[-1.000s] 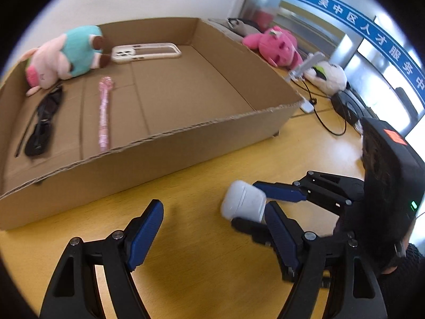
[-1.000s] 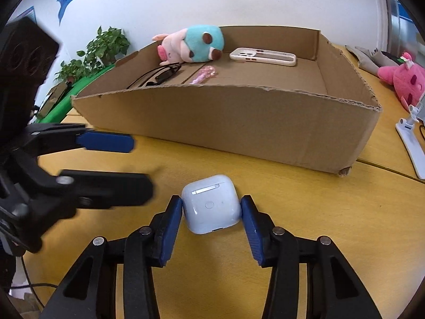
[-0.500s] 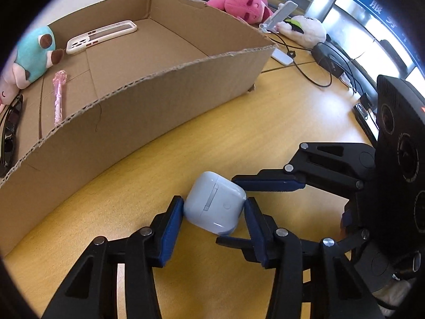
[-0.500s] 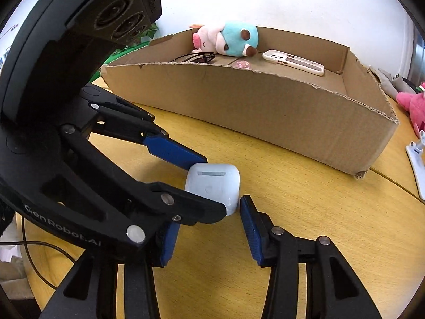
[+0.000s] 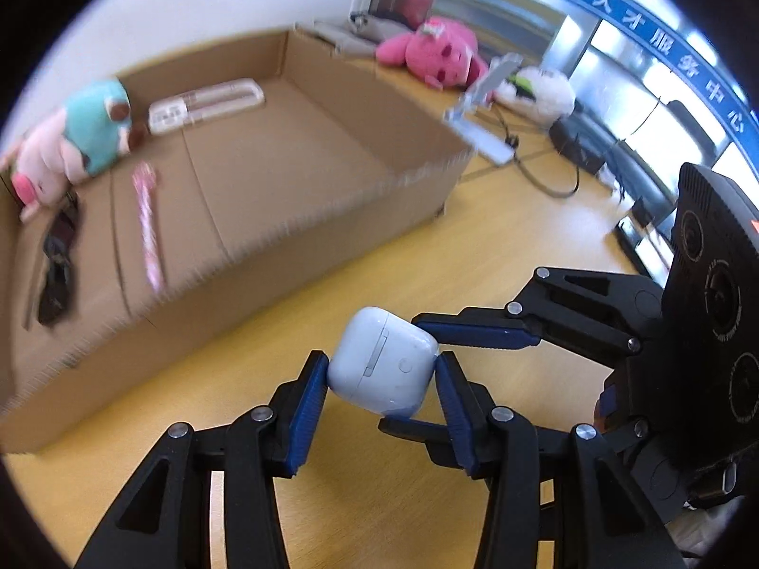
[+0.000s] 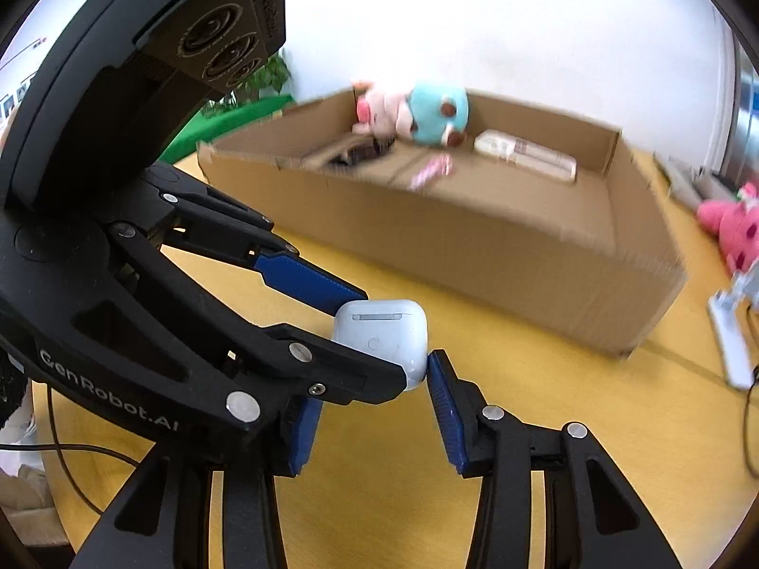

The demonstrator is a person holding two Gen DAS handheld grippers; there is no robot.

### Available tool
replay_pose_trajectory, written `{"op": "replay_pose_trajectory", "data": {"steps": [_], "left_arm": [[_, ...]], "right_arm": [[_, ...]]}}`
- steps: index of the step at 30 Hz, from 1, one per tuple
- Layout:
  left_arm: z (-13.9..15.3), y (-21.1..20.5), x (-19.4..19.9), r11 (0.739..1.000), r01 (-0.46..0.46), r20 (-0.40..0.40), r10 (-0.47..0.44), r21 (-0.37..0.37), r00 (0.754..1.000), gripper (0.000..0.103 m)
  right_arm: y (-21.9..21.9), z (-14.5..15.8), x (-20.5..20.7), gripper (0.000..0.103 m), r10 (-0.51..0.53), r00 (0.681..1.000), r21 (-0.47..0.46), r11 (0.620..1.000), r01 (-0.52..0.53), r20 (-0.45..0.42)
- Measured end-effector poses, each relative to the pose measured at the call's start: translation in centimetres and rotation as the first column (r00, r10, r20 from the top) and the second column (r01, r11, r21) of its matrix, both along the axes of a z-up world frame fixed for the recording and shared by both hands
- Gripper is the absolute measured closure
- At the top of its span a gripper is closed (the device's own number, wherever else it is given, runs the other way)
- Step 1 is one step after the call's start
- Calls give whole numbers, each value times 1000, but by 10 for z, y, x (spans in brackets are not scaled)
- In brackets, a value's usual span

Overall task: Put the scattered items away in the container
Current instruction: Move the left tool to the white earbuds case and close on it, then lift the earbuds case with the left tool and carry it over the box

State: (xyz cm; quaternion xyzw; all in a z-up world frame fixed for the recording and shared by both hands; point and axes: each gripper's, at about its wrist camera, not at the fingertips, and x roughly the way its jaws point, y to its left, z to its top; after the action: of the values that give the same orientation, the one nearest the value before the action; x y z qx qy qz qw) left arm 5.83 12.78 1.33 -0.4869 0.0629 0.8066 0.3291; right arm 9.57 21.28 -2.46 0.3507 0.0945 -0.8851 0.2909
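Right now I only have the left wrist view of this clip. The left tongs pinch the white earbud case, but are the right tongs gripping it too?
Observer: In the right wrist view, one pad of the right tongs touches the earbud case at its lower corner. The other pad is hidden behind a finger of the left tongs.
Operator: Is there anything past the box that my view cuts off?
Observer: Yes, a leafy green plant stands beyond the left end of the cardboard box, against the white wall.
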Motion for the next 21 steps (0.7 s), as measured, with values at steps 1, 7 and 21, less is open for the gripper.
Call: {"op": "replay_pose_trajectory", "data": {"steps": [1,7,21], "left_arm": [[8,0,0,1000,-4,-15,4,6,1000,57],[58,-1,-2,1000,2,-128,-1,8,992,57],[127,4,-41,999,38,-269,-42,-22,962,57]], "right_arm": [[0,8,0,56,-4,1000,-6,1000,4,-20],[-2,54,0,56,-24,991,-31,999,20,-133],[-4,121,-40,56,-37,963,-15,999,34,-267]]}}
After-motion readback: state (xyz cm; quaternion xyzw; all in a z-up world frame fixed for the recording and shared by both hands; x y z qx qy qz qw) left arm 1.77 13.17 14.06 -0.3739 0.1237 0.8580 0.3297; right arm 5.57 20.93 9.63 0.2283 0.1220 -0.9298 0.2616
